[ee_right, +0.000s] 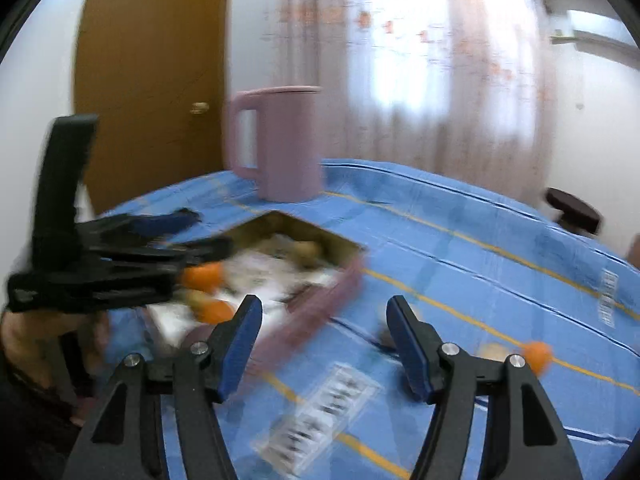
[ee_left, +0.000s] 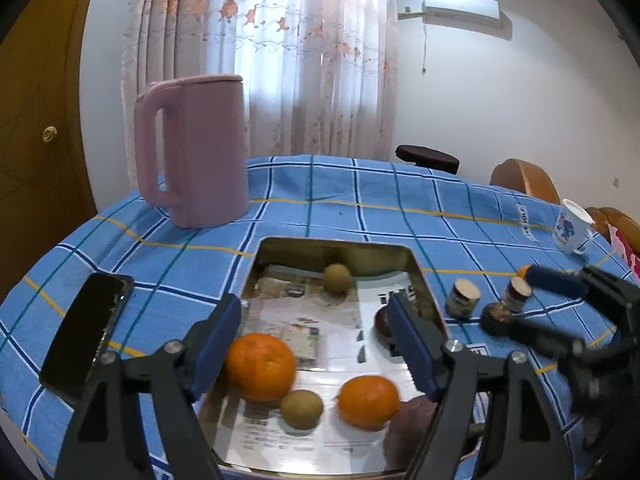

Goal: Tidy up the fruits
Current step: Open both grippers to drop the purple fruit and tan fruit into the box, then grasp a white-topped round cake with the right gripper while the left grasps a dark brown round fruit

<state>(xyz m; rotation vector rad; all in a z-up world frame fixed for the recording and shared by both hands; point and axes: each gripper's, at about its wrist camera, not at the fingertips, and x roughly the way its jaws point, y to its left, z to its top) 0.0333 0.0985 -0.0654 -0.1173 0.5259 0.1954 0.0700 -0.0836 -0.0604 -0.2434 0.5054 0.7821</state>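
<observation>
Left tool open over tray of oranges, right tool open, empty

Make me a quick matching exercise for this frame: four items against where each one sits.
Items:
1. jug
2. phone
3. far kiwi
4. paper cup

Places:
A. in the tray, at its far end
B. table's far right edge
C. on the cloth, left of the tray
D. on the cloth, beyond the tray's far left corner

Pairs: 1-D, 2-C, 3-A, 4-B
</observation>
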